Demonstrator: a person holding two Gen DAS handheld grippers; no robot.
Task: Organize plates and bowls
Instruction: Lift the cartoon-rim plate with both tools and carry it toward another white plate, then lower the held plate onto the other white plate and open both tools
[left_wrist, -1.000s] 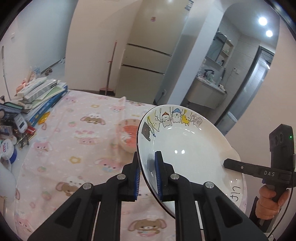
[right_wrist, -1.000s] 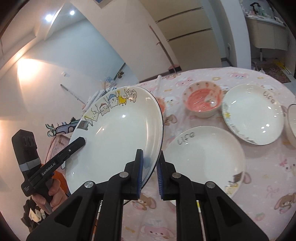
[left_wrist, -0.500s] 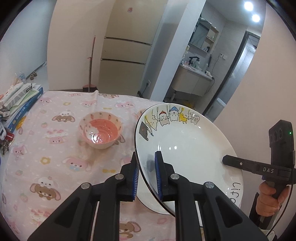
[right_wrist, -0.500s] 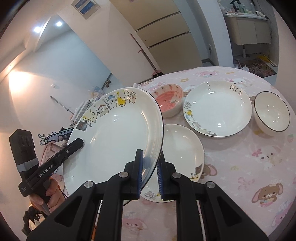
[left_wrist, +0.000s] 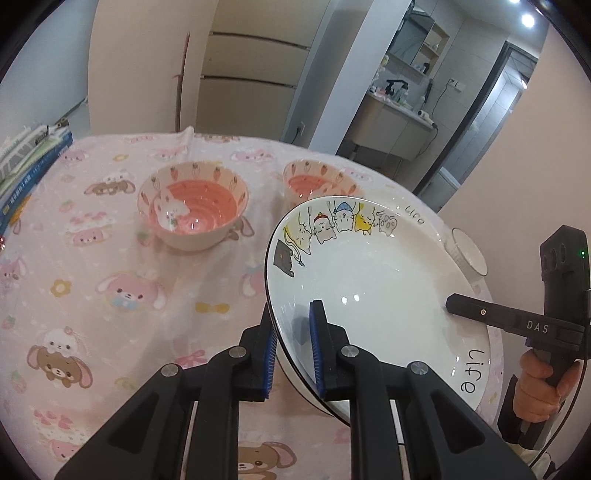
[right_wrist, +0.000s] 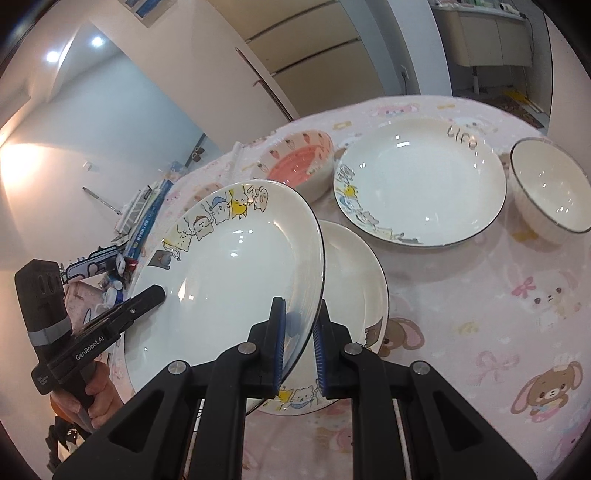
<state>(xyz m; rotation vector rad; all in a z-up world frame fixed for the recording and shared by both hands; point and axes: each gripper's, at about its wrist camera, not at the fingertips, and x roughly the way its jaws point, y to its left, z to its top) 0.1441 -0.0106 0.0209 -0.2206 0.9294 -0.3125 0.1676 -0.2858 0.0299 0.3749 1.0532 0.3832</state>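
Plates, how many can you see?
3. One held plate gripped by both grippers, one plate under it on the table, one farther plate beside the white bowl.

The held plate (right_wrist: 229, 266) hides most of the plate beneath (right_wrist: 354, 280).

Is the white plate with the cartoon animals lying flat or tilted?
Tilted. The plate is held off the tablecloth at a slant, above another plate.

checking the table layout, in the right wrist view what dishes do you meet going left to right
held cartoon plate → plate lying under it → plate with lettering on its rim → white bowl with a dark rim. The pink bowl sits behind, above the held plate, so its place is unclear.
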